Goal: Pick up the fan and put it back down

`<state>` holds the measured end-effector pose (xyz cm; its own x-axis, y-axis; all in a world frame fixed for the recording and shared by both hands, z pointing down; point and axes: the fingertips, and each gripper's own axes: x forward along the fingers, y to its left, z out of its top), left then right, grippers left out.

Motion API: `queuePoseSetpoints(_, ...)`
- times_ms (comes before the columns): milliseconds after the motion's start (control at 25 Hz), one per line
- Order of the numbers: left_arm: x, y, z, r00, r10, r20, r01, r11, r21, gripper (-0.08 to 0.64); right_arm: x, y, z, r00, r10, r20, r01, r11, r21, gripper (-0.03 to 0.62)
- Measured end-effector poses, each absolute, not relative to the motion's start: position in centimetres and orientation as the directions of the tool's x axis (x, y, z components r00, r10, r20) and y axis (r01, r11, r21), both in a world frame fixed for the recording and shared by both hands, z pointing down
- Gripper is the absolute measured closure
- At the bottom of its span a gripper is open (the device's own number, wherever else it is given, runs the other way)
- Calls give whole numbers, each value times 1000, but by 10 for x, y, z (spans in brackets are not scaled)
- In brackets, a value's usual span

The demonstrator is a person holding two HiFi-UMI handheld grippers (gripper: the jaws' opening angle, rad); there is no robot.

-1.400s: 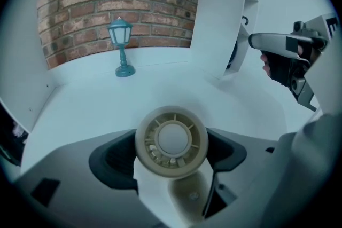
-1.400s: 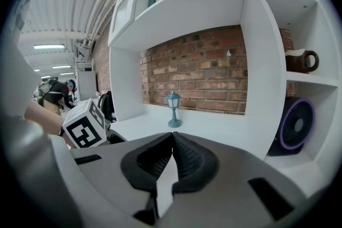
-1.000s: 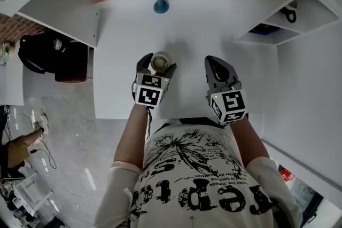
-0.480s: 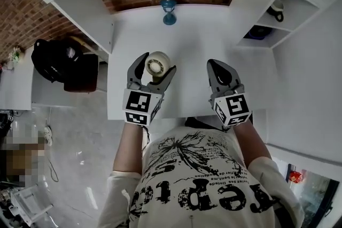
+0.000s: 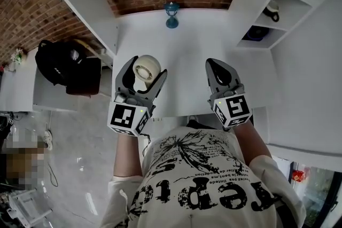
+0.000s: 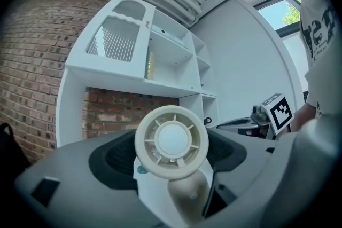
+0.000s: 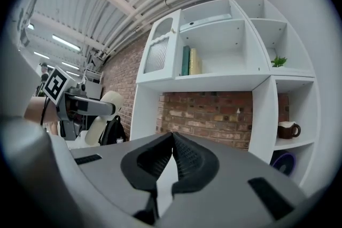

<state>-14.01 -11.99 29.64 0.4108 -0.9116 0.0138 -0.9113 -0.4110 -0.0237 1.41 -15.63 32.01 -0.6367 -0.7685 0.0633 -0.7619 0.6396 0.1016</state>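
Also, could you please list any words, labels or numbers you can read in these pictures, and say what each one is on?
T-shirt: big ornate letters, seemingly "rep…", not reliably readable; the smaller lines are too small.
Marker cubes on the left claw and right claw: square patterns only, no letters.
Books: spines unreadable.
Fan: no print visible.

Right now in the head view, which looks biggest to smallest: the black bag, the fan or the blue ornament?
1. black bag
2. fan, nearer the camera, so unsure
3. blue ornament
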Motion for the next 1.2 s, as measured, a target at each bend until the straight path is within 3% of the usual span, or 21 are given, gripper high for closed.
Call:
queuePoseSetpoints(720, -114, -174, 335, 375, -919, 124, -925, -380, -19, 175, 43, -195, 343, -619, -780, 89, -774, 625, 100, 577)
queuePoseSetpoints(1200, -95, -265, 456, 327, -847, 420, -935, -356, 11, 175, 38, -263, 401, -651, -732, 202, -739, 672, 51, 577)
